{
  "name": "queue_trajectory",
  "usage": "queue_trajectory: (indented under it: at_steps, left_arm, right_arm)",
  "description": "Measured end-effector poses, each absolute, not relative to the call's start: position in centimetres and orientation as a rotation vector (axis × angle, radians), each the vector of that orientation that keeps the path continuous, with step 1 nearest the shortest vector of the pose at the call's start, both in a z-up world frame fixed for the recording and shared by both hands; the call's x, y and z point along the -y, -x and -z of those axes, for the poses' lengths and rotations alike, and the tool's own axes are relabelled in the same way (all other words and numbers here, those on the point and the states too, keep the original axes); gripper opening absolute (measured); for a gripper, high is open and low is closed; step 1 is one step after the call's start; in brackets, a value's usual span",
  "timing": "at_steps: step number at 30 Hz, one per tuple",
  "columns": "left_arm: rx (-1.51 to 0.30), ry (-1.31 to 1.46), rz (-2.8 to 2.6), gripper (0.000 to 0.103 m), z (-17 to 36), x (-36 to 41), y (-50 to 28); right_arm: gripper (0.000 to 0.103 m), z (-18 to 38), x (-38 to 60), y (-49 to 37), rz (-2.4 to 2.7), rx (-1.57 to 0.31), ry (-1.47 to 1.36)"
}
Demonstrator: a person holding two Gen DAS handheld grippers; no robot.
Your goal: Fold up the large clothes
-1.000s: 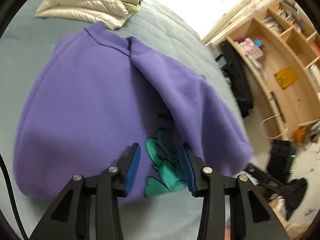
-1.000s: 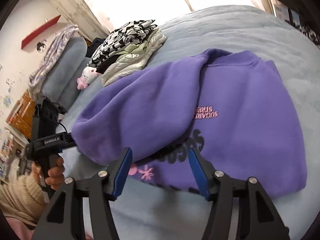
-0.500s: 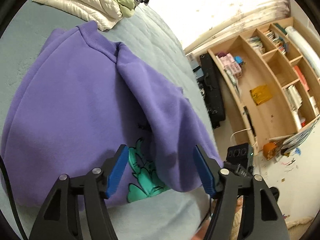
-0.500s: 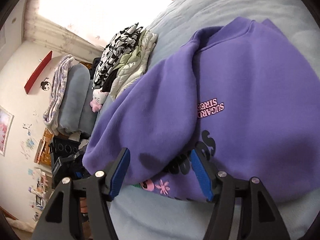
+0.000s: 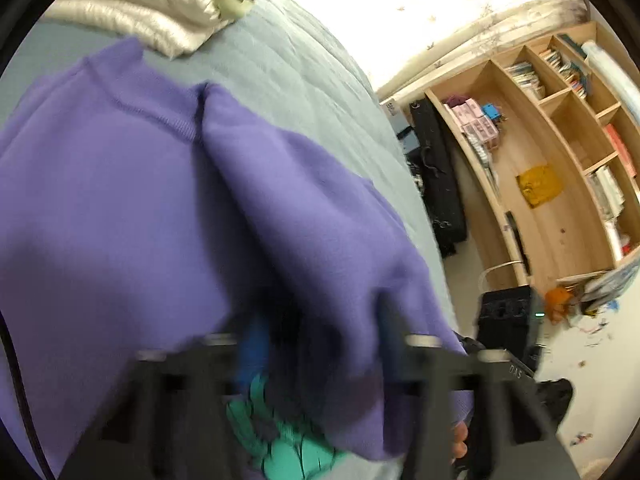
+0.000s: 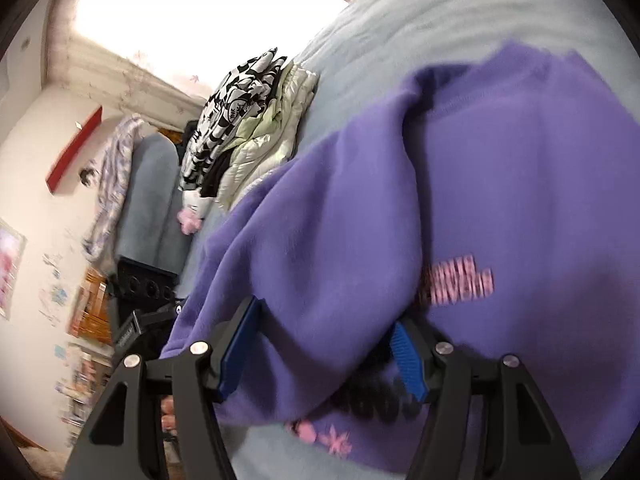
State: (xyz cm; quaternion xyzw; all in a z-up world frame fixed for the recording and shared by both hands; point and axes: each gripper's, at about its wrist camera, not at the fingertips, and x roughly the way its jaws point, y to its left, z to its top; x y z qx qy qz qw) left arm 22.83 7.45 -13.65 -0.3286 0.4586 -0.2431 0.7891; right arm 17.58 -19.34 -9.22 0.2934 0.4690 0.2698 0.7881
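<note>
— where's the purple sweatshirt [image 6: 500, 208]?
— spread on the grey-blue bed [image 5: 304, 76], a sleeve [image 5: 320, 216] folded across its front, near the bed's edge.
— and the left gripper [image 5: 320, 344]?
— blurred, closing with the sleeve between its jaws — a firm pinch i can't tell.
— the right gripper [image 6: 320, 344]?
— closing too, sleeve fabric between its blue pads [image 6: 408, 356].

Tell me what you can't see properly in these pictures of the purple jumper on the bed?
- Left gripper, left wrist view: motion blur smears its closing jaws, so whether they pinch the soft purple fleece sweatshirt is unclear.
- Pink lettering, right wrist view: blurred, unreadable.
- Dark printed letters, right wrist view: the folded-over sleeve covers most.
- Teal print, left wrist view: partly under the sleeve and cut by the gripper.
</note>
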Motion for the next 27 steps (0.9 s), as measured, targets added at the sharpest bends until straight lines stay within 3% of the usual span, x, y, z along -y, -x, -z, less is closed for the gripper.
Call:
queue_trajectory:
  at_steps: [1,2,4,8,11,15,20,24,25,27]
  left_arm:
    - [-0.996,0.655,0.474,0.012,13.1,-7.1,-23.4]
    - [-0.984,0.608,0.420,0.011,12.5,-6.8,-23.8]
    - [-0.949,0.528,0.317,0.011,11.0,-6.7,-24.3]
    - [-1.003,0.480,0.144,0.011,10.4,-7.9,-24.5]
    - [-1.109,0.496,0.136,0.014,12.7,-8.3,-23.7]
    - [-1.116,0.422,0.124,0.016,12.5,-7.2,-22.1]
    - [-1.114,0.333,0.119,0.016,10.8,-6.7,-20.2]
    - [-1.129,0.339,0.121,0.023,11.7,-7.1,-19.9]
    - [-1.123,0.349,0.124,0.026,11.5,-7.3,-19.6]
    - [-1.111,0.327,0.106,0.050,10.7,-7.7,-18.8]
  right_arm:
    - [0.032,8.7,18.7,-18.1,-0.585,-0.997,-0.581]
    - [0.020,8.2,18.1,-18.6,-0.586,-0.985,-0.530]
    - [0.018,6.4,17.1,-19.4,-0.525,-0.933,-0.404]
    - [0.017,3.4,18.7,-20.0,-0.400,-0.817,-0.403]
    - [0.017,5.1,20.4,-19.9,-0.308,-0.898,-0.417]
    - [0.017,9.9,20.8,-17.3,-0.285,-1.022,-0.401]
    - [0.017,8.0,21.4,-14.3,-0.296,-0.970,-0.425]
    - [0.018,9.4,21.9,-14.7,-0.294,-1.041,-0.441]
    - [0.022,9.6,22.1,-14.7,-0.297,-1.050,-0.470]
    - [0.027,8.9,22.4,-14.4,-0.288,-1.054,-0.506]
